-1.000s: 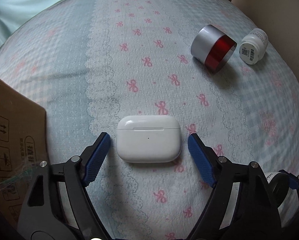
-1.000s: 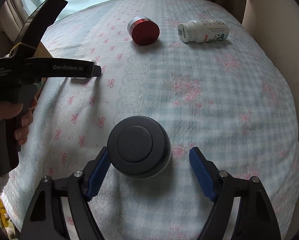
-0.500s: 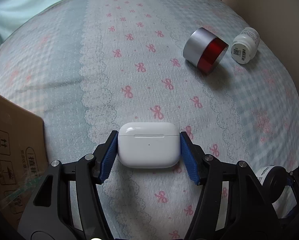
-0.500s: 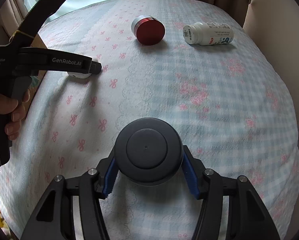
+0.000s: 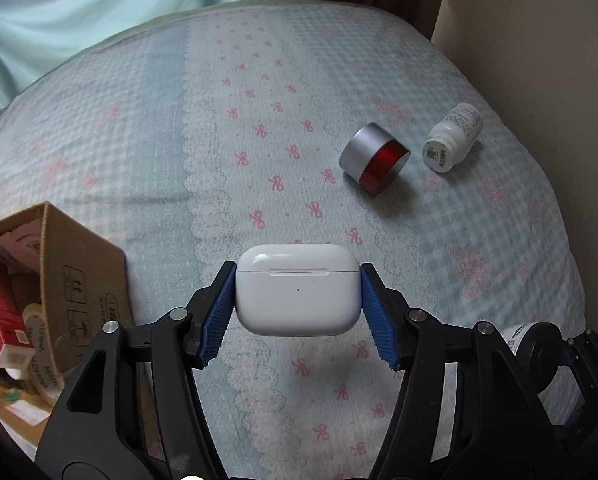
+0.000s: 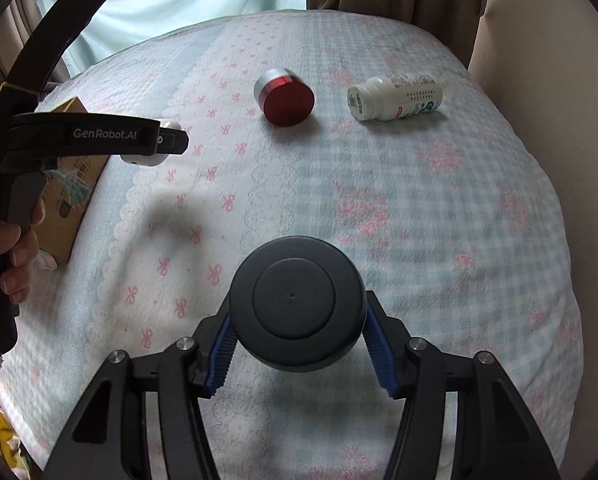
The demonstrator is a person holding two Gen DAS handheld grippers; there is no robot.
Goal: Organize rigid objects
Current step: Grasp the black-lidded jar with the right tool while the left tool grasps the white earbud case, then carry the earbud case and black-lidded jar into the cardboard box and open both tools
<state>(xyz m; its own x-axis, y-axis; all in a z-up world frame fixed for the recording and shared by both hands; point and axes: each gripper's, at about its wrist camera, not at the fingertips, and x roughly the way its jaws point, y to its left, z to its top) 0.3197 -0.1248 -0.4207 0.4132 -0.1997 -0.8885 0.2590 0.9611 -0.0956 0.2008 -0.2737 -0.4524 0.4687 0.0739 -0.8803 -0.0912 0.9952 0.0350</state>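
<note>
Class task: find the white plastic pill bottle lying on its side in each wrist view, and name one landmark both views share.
Left wrist: white plastic pill bottle, upper right, cap towards the camera.
Right wrist: bottle, upper right of centre, cap pointing left.
Shared landmark: silver-and-red round jar, just left of it.

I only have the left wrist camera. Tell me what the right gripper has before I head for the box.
Observer: The right gripper is shut on a black jar, with a pad on each side.
Operator: Confirm my case is off the bed.
Observer: Seen side-on, the case hangs in the left gripper above the bedspread; its shadow falls lower on the cloth.
Operator: Describe the red jar's end face.
Observer: The red jar lies on its side, and its red end is a flat, plain disc facing the right camera.
</note>
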